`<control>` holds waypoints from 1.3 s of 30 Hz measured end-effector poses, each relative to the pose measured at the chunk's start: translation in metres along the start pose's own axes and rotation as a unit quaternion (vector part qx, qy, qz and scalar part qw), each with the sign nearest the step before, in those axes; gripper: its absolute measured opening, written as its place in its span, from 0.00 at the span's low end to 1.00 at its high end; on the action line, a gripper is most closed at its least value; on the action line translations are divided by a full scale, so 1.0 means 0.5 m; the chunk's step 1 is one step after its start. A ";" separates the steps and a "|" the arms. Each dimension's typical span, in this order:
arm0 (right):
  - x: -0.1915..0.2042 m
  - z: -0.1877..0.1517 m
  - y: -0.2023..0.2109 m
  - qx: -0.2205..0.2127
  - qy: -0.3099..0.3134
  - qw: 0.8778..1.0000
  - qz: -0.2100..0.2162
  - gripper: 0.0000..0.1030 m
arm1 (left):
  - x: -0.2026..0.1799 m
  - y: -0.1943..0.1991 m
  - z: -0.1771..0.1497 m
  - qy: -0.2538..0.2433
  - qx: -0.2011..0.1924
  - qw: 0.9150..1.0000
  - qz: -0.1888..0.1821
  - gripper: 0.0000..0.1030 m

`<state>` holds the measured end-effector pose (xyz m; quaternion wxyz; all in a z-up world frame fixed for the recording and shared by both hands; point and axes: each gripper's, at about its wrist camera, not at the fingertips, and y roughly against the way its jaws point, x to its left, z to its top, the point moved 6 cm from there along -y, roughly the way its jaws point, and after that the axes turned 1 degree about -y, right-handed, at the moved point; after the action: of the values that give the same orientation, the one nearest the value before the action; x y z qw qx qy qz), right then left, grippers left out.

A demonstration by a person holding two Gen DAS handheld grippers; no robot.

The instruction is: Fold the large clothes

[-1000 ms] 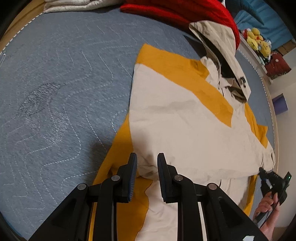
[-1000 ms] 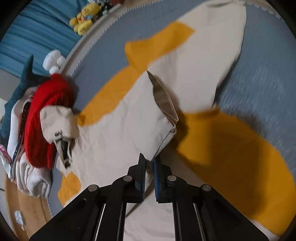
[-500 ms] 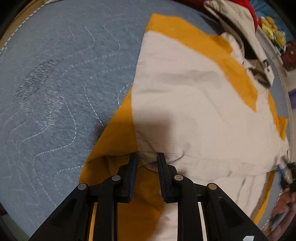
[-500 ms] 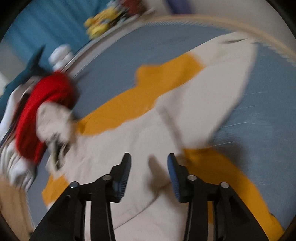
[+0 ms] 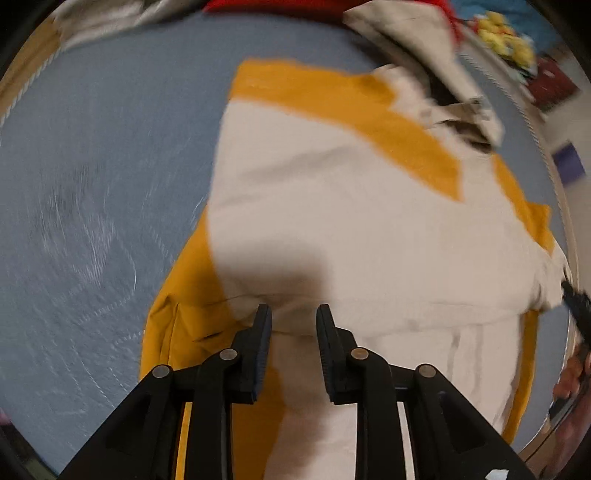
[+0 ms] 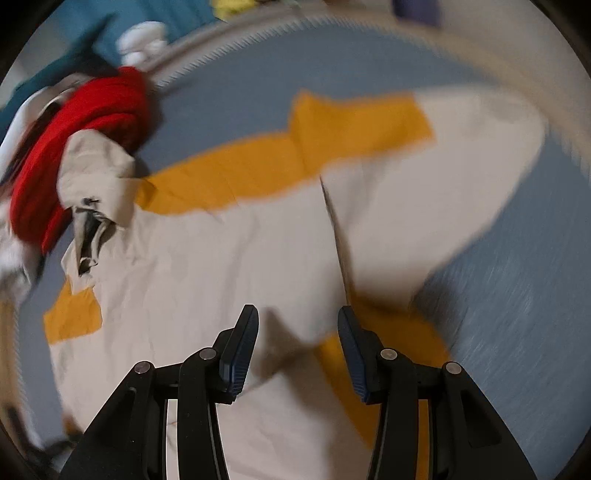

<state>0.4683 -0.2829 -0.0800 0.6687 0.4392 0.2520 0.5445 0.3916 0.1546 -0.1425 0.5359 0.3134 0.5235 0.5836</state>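
Note:
A large beige and orange hooded jacket (image 5: 351,221) lies spread on a blue-grey quilted bed (image 5: 92,166), its lower part folded up over the body. It also shows in the right wrist view (image 6: 221,277), with one sleeve (image 6: 443,177) stretched out to the right. My left gripper (image 5: 293,314) is open, its jaws just above the folded beige edge, holding nothing. My right gripper (image 6: 298,317) is open and empty above the beige cloth. Both views are blurred by motion.
A red knitted garment (image 6: 85,140) lies by the jacket's hood (image 6: 96,166) at the head of the bed. More pale clothes (image 5: 103,18) lie at the far edge. Yellow plush toys (image 5: 506,37) sit beyond the bed's piped rim (image 6: 229,44).
My right gripper let go of the folded jacket edge and opened wide. My left gripper opened slightly and the fold now lies flat on the jacket.

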 end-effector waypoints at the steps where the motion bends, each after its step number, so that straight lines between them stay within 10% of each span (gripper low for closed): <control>1: 0.006 0.010 0.018 -0.016 0.020 1.000 -0.002 0.45 | -0.018 0.018 -0.001 -0.014 -0.010 1.000 -0.006 0.24; 6: -0.009 0.050 0.094 -0.070 0.067 0.995 0.008 0.45 | -0.083 0.072 -0.024 -0.067 -0.038 0.997 -0.010 0.25; 16: -0.277 0.111 0.137 -0.099 -0.022 0.995 -0.023 0.38 | -0.205 0.077 -0.047 -0.121 -0.050 0.991 -0.026 0.25; 25: -0.505 0.141 0.107 -0.090 -0.142 0.984 -0.059 0.28 | -0.216 0.051 -0.044 -0.115 -0.036 0.992 -0.028 0.25; 39: -0.624 0.198 0.023 -0.104 -0.229 0.968 -0.002 0.22 | -0.204 0.005 -0.008 -0.096 -0.023 0.995 -0.024 0.25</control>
<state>0.4559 -0.6101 -0.0658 0.7515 0.4799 0.0355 0.4514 0.4106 0.0565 -0.1212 0.6046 0.3425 0.4636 0.5497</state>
